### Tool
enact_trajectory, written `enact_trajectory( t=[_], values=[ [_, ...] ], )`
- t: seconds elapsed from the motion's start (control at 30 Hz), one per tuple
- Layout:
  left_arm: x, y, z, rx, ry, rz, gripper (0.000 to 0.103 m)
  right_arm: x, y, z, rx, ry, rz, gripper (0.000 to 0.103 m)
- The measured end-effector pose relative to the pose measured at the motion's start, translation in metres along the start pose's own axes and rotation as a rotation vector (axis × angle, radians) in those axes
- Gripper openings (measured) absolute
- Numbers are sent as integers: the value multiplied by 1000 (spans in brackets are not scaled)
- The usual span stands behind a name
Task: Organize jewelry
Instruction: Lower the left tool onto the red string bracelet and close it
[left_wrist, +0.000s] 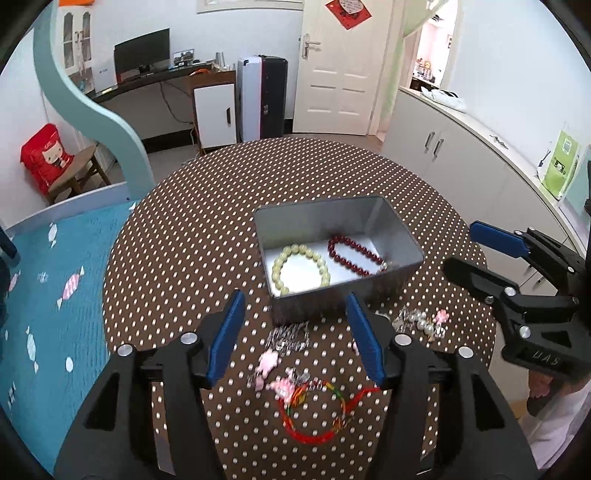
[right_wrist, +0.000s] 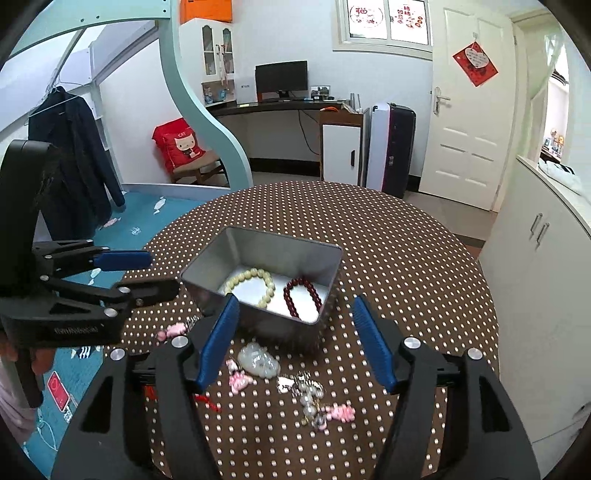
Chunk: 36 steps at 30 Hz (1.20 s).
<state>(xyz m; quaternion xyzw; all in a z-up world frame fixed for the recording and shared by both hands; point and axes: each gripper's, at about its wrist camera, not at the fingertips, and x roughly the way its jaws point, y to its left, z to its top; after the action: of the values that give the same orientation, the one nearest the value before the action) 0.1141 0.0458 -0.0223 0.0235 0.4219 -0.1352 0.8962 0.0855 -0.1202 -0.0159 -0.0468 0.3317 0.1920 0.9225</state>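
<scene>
on my feeds the metal tin (left_wrist: 399, 236) sits open near the middle of the round polka-dot table (left_wrist: 184, 240). inside it i see two bead bracelets lying flat on the floor of the tin: a pale cream bracelet (left_wrist: 300, 268) on the left and a dark red bracelet (left_wrist: 356, 254) to its right, close together; i can't tell whether they touch.

my left gripper (left_wrist: 295, 336) hovers over the near edge of the table with its blue-padded fingers (left_wrist: 225, 339) spread wide and nothing between them. below it lies a red cord bracelet (left_wrist: 314, 413) with multicoloured thread, next to some pink charms (left_wrist: 275, 373) and a small silvery comb-like piece (left_wrist: 291, 336) just in front of the tin.

my right gripper (right_wrist: 295, 339) is also released, fingers apart and empty, hanging over the loose pieces near the tin: a pale jade-like pendant (right_wrist: 258, 362), small pink charm bits (right_wrist: 240, 380), and a pearl cluster (right_wrist: 310, 398) with a pink charm at its near end.

motion blur smears most of the loose jewelry, so i can't make out clasps or exact shapes. in the right wrist view the near wall of the tin hides part of both bracelets, and the left finger covers most of the red cord. in the left wrist view, the right finger cuts off something pale beside the pearls.
</scene>
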Motion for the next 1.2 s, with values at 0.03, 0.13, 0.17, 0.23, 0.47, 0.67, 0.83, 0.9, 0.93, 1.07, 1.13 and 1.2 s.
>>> enact_trajectory(
  t=[0.03,0.13,0.17,0.23,0.47,0.67,0.83,0.9,0.93,1.07,1.13,1.2],
  values=[
    [-1,1,-4,-1,5,3,62,-2,-1,-3,3,-4,-1,64],
    [-3,6,-12,-4,11,18,70,-5,-4,-10,16,-11,3,73],
    [-2,7,-14,-9,14,25,70,-6,-5,-12,19,-11,2,75],
    [-1,11,-20,-16,26,30,71,-5,-5,-17,24,-3,-6,76],
    [8,9,-50,14,95,-6,72,-3,-4,-37,46,32,0,83],
    [23,7,-71,34,148,-25,63,3,3,-54,52,74,24,83],
    [35,5,-83,37,188,-39,47,5,12,-61,55,92,48,83],
    [37,5,-84,35,180,-35,47,6,15,-63,50,98,55,83],
    [37,6,-83,34,167,-27,47,7,15,-64,52,102,56,83],
    [38,4,-78,37,157,-50,36,11,16,-66,59,117,62,83],
    [39,4,-75,45,155,-57,25,12,16,-67,58,122,64,83],
    [42,3,-72,57,157,-50,17,12,15,-68,62,126,68,83]
  ],
)
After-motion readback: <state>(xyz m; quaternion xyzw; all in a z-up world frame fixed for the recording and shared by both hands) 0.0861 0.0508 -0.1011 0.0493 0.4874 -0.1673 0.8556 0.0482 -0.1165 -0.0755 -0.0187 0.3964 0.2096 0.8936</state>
